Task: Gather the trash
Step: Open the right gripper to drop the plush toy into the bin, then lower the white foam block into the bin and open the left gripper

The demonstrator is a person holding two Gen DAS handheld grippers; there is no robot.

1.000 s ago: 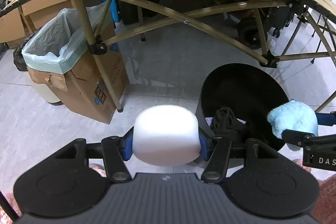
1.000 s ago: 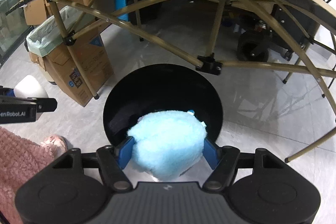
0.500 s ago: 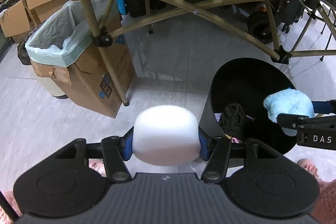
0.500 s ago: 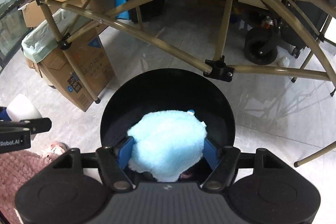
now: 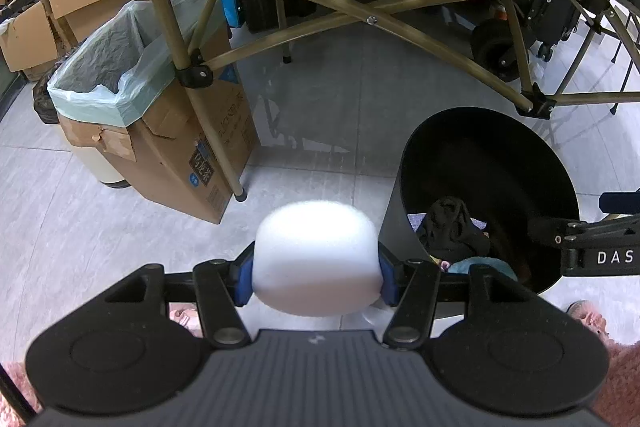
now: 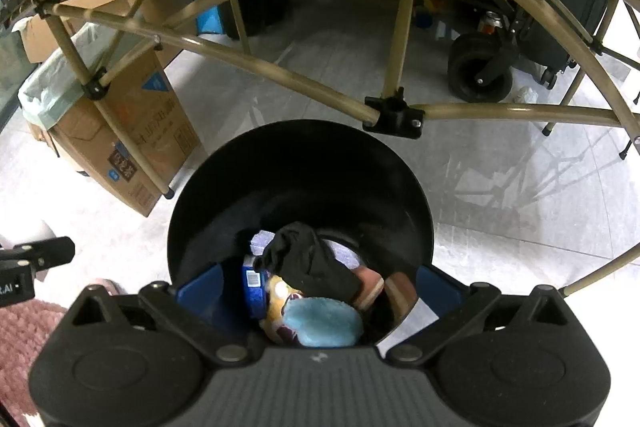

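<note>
Foam, a rounded white foam block (image 5: 316, 257), sits clamped between the blue pads (image 5: 244, 281) of the left gripper (image 5: 316, 267), which hovers over the grey tiled floor (image 5: 340, 99) just left of a black round bin (image 5: 556, 163). The block fills the gap between the jaws and bulges above them.

The right gripper (image 6: 318, 291) hangs directly above the mouth of that bin (image 6: 300, 163) with its jaws spread wide; they have just been opening, and nothing is left between them. Its blue pads (image 6: 200, 289) stand far apart at either side of the bin's opening. The fluffy light-blue ball (image 6: 324, 321) lies down inside the bin, free of the pads, resting on the other rubbish there: a crumpled black cloth (image 6: 308, 261), a blue carton (image 6: 254, 285), a yellowish wrapper (image 6: 278, 297) and a pale purple sponge-like piece (image 6: 344, 253). In the left wrist view the same ball (image 5: 478, 265) shows as a light-blue patch low in the bin beside the black cloth (image 5: 452, 231), with the right gripper's dark finger (image 5: 560, 233) reaching in from the right edge over the rim.

A folding table's olive metal frame (image 5: 360, 19) arches over the scene. Beside one of its legs stands a cardboard box (image 5: 160, 147) lined with a pale green plastic bag (image 5: 104, 83). Pink fuzzy fabric (image 6: 20, 339) shows at the lower left of the right wrist view.
</note>
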